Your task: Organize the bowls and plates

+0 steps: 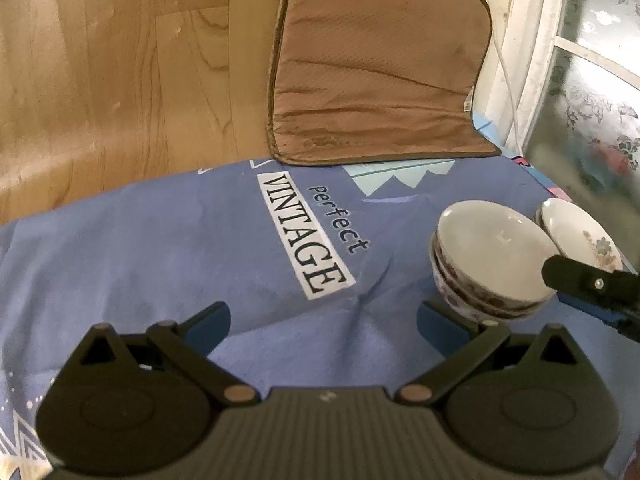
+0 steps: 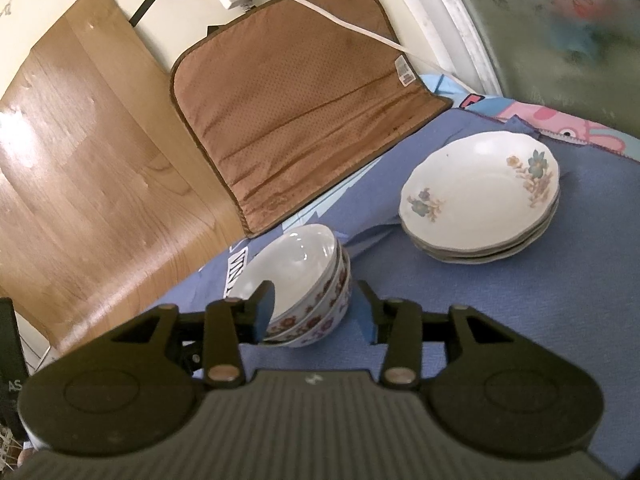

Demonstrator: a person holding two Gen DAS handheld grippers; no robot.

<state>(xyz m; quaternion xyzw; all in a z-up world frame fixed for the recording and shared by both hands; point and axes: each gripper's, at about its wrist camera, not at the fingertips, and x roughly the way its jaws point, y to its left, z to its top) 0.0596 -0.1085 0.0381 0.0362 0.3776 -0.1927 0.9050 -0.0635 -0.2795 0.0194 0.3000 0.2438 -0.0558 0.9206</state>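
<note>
Blue-padded fingers of the right gripper [image 2: 314, 314] stood apart astride the near rim of the bowl stack [image 2: 304, 280], one pad inside the top bowl, one outside; the jaws had not closed, apparently placed to pinch that rim. Beyond, the plate stack [image 2: 480, 208] sat well apart on the blue cloth [image 2: 500, 320]. The left gripper [image 1: 324, 322] hung wide open and empty beside the bowls, likely waiting.

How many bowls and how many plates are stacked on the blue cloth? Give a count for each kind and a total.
Bowls: 3, nested in one stack
Plates: 3, in one stack
Total: 6
</note>
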